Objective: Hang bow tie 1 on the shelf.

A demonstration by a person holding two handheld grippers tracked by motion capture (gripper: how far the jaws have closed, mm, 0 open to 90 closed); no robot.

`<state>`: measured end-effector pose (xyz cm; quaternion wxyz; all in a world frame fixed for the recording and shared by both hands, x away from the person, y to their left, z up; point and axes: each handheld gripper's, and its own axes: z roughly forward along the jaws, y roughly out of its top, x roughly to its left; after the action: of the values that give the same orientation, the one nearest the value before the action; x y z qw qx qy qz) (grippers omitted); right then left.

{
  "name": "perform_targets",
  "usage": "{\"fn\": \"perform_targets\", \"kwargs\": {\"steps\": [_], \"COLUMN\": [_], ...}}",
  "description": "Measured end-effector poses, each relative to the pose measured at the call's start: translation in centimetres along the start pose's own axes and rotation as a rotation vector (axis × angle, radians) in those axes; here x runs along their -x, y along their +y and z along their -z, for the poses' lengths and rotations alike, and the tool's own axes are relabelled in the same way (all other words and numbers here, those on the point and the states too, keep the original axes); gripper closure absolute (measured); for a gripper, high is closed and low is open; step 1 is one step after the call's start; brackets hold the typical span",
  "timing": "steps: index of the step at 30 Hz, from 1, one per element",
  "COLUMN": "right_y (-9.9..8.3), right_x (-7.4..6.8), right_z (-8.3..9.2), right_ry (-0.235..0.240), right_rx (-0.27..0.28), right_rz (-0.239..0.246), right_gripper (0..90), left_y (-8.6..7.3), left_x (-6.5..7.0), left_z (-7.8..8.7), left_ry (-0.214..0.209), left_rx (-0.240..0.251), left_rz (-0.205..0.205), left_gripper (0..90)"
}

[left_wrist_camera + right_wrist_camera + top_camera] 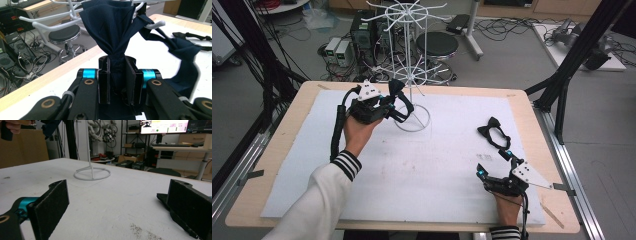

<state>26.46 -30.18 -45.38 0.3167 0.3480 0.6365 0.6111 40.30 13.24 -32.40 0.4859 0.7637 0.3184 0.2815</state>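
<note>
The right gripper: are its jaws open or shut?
Open. In its own view the right gripper has both pads far apart, with bare table between them.

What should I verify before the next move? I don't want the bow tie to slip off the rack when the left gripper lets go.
1. Left gripper shut on the navy bow tie: ok.
2. Strap looped over a white hook of the rack: ok.
3. Strap seated well back on that hook: cannot tell.
4. Rack base flat on the table: ok.
5. Right gripper open, resting away from the rack: ok.
6. Second bow tie lying free for pickup: ok.
</note>
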Motion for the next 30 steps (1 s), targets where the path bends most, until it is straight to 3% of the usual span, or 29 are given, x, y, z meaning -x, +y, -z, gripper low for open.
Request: {"fn": "perform_targets", "kwargs": {"steps": [4,6,7,9,11,13,14,20,23,26,30], "right_y": [0.0,0.0,0.0,0.0,0.0,0.0,0.0,0.0,0.0,0.0,0.0], "right_x": [0.0,0.0,0.0,0.0,0.0,0.0,0.0,0.1,0.0,0.0,-0.1], "right_z": [0.0,0.0,0.0,0.0,0.0,0.0,0.0,0.0,0.0,0.0,0.0], "right_ry": [0.000,0.001,0.000,0.001,0.001,0.002,0.002,-0.003,-0.005,-0.005,-0.003], "right_rx": [0.001,0.000,0.001,-0.002,-0.002,0.000,0.002,-0.002,-0.004,-0.002,-0.004], "right_rz": [-0.001,-0.002,-0.002,-0.005,-0.005,-0.006,0.000,-0.008,-0.008,-0.003,-0.008], "right_gripper": [3.6,3.6,3.6,3.6,3.6,3.6,3.6,3.6,3.6,3.6,3.6], "left_y": [-0.1,-0.2,-0.2,-0.5,-0.6,-0.9,-1.2,-2.3,-3.2,-3.8,-5.7], "left_x": [-0.1,-0.2,-0.2,-0.2,-0.2,-0.5,-0.9,-1.8,-2.5,-2.8,-3.4], "left_z": [0.1,0.1,0.1,0.1,0.2,0.4,0.6,1.6,2.9,3.8,6.3], "left_ry": [-0.010,-0.042,-0.042,-0.035,-0.045,-0.087,-0.137,-0.208,-0.263,-0.271,-0.271], "left_rx": [-0.005,0.013,0.013,0.029,0.036,0.066,0.098,0.140,0.197,0.232,0.270], "left_rz": [0.001,-0.011,-0.011,-0.035,-0.026,-0.017,0.003,0.010,0.014,0.017,0.021], "left_gripper": [72.3,64.0,58.9,40.0,24.5,12.5,9.8,6.4,6.4,6.4,6.4]}}
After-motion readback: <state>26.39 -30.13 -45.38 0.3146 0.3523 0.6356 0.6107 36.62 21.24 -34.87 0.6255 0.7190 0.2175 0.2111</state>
